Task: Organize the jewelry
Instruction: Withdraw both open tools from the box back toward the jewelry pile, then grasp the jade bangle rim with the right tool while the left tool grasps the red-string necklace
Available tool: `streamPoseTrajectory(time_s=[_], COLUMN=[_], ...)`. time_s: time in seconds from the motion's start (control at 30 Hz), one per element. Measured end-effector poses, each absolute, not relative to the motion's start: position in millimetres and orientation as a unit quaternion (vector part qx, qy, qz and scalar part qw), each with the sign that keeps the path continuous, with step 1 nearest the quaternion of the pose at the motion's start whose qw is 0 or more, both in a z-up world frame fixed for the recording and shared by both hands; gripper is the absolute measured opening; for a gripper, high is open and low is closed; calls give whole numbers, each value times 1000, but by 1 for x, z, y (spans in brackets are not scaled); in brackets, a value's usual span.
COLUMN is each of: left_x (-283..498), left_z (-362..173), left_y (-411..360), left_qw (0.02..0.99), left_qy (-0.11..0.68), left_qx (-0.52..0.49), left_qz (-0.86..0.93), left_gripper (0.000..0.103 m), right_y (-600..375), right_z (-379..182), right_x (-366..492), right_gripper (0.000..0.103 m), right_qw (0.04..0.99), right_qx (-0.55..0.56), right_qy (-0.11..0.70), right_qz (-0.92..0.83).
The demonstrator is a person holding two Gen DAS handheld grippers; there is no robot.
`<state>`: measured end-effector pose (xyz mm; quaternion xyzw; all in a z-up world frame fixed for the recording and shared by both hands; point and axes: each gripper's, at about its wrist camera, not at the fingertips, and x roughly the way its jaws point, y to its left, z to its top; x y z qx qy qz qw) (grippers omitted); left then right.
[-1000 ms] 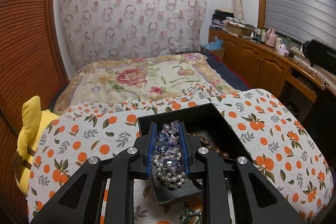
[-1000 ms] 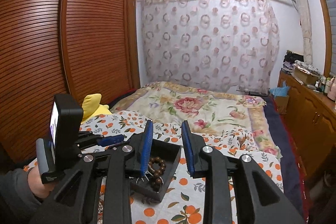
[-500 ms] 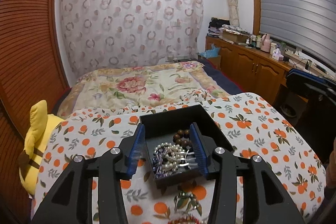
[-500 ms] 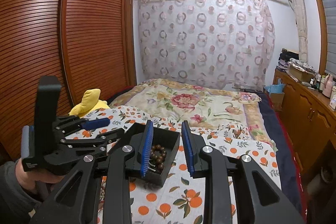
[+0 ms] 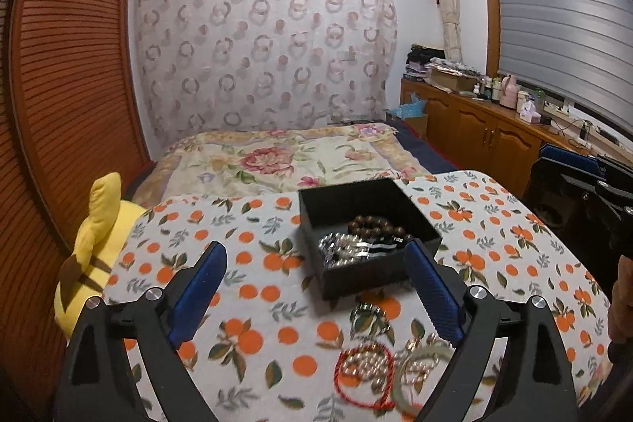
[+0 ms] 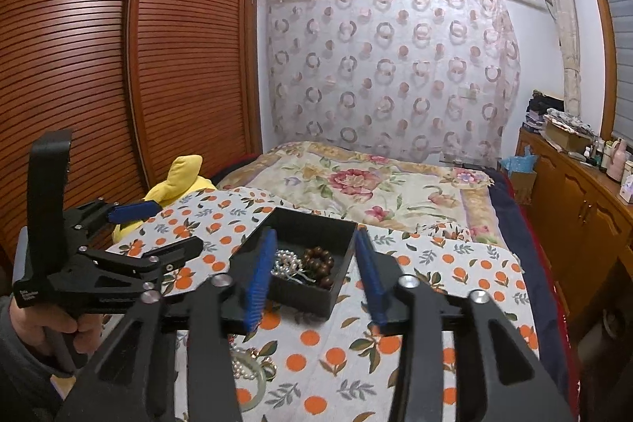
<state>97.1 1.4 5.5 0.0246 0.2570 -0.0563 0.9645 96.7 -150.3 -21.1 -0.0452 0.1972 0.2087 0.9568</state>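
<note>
A black open box (image 5: 336, 194) stands on the orange-print cloth (image 5: 253, 256); it also shows in the right wrist view (image 6: 289, 297). Inside lie a brown bead bracelet (image 5: 374, 225) and the pearl and crystal piece (image 5: 344, 248). My left gripper (image 5: 316, 271) is open wide and empty, pulled back above the cloth short of the box. Loose jewelry lies below it: a red cord with pearls (image 5: 362, 366) and a gold bangle (image 5: 415, 366). My right gripper (image 6: 314, 260) is open and empty, raised over the box's near side. The left gripper also shows in the right wrist view (image 6: 150, 228).
A yellow plush toy (image 5: 95, 244) lies at the cloth's left edge. A floral bedspread (image 5: 277, 157) stretches behind the box. A wooden wardrobe (image 6: 118, 66) is on the left, wooden cabinets (image 5: 474, 133) on the right. More jewelry lies near the right gripper's base (image 6: 253, 366).
My left gripper let the pearl and crystal piece go into the box, opened wide and pulled back and up. My right gripper opened wider and moved toward the box.
</note>
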Motion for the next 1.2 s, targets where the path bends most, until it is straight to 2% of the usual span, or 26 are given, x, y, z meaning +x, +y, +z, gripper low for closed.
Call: streamPoseTrajectory(time_s=[0.03,0.13,0.6,0.67,0.73,0.83,1.2], left_x=[94,85,65,64,62,60,65], left_z=[4,-3,-50,-54,-58,-63,-72], left_y=[5,11,40,41,40,35,18], left_qw=[964,964,947,945,942,938,929], left_qy=[258,262,320,326,333,342,363], left_qx=[24,20,2,3,7,15,35], left_qz=[-54,-49,-35,-36,-38,-45,-63], left_gripper=[89,94,94,94,94,94,94], right_y=[-150,-148,-131,-128,-122,-116,-99], right_z=[-22,-27,-98,-109,-121,-133,-156], right_x=[94,88,84,86,90,96,109], right_gripper=[50,68,69,61,58,50,36], right_qw=[956,956,922,914,904,893,866], right_qx=[-45,-47,-86,-89,-91,-97,-124], right_qy=[199,198,286,304,325,346,397], right_qz=[211,213,247,255,264,272,278])
